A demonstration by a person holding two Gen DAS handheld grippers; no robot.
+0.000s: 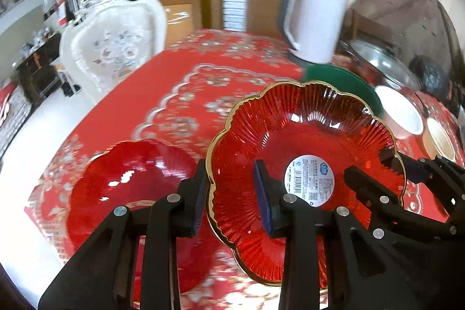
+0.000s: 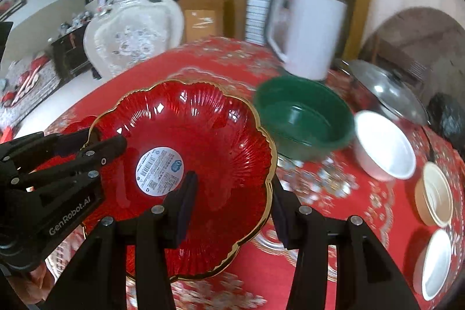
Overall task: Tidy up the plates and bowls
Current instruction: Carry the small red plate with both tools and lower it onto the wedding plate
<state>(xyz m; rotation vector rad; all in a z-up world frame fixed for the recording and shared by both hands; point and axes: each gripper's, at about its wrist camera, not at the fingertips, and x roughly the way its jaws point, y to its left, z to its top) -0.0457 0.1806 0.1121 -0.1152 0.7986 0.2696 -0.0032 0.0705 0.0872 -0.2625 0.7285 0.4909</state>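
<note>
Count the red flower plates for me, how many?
2. The gold-rimmed red plate is held up by both grippers; the plain red plate lies on the tablecloth beside it. More could be hidden.

Left gripper: jaws clamped across red plate rim. Right gripper: jaws straddling opposite rim.

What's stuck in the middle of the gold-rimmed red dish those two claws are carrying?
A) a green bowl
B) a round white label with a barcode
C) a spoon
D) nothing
B: a round white label with a barcode and small print sits at the centre of the gold-rimmed red dish.
</note>
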